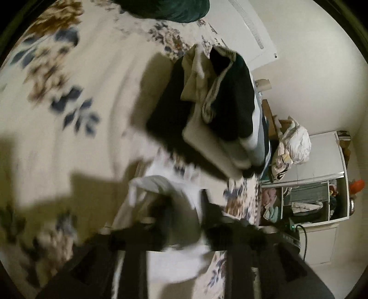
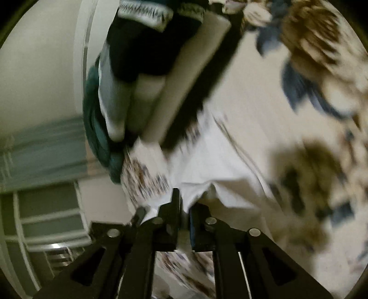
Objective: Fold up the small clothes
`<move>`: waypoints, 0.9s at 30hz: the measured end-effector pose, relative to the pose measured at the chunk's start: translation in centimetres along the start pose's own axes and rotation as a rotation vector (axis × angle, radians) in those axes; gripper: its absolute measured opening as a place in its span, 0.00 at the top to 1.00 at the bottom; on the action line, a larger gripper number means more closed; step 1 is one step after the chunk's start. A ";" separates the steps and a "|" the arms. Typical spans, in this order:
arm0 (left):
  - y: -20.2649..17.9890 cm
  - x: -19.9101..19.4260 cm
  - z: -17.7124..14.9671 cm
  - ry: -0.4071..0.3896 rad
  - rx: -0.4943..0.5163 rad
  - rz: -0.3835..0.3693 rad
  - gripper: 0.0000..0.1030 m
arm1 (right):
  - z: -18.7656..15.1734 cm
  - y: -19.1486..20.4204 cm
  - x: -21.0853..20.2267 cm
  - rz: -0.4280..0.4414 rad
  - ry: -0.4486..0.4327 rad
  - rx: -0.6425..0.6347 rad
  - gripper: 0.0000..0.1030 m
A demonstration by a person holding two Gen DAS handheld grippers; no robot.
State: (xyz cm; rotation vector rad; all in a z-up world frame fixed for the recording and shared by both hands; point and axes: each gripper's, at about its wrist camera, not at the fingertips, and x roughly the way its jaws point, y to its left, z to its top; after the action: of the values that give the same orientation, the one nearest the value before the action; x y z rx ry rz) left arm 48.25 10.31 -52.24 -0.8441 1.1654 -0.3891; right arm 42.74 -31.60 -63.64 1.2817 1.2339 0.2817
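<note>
A small white garment lies on the floral bedspread, just in front of both grippers. My left gripper is shut on its near edge, with white cloth bunched between the fingers. In the right wrist view the same white garment stretches away from my right gripper, which is shut on its edge. A pile of folded and loose clothes, black, beige and white, sits beyond the garment; it also shows in the right wrist view. Both views are blurred.
The bed's edge runs along the right in the left wrist view, with a white shelf unit and a plastic bag beside it. A dark green pillow lies at the far end. A white wall lies left in the right wrist view.
</note>
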 end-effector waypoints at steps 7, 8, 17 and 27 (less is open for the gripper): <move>0.7 -2.3 1.5 -0.095 0.030 0.030 0.46 | 2.7 1.1 -0.6 0.016 -0.081 -0.024 0.43; 0.9 -2.4 1.1 -0.091 0.057 0.069 0.46 | 2.2 1.1 -0.7 -0.039 -0.080 -0.069 0.43; 2.4 3.9 0.7 0.031 0.146 0.225 0.49 | 3.7 -0.3 2.5 -0.255 -0.016 -0.170 0.43; 1.3 6.1 3.6 0.046 0.208 0.208 0.97 | 6.0 0.4 4.6 -0.352 -0.103 -0.217 0.98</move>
State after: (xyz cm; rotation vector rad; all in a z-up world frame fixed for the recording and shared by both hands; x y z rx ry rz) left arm 53.64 8.41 -56.61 -0.5304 1.2188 -0.3528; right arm 49.60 -31.39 -66.93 0.8645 1.2776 0.0903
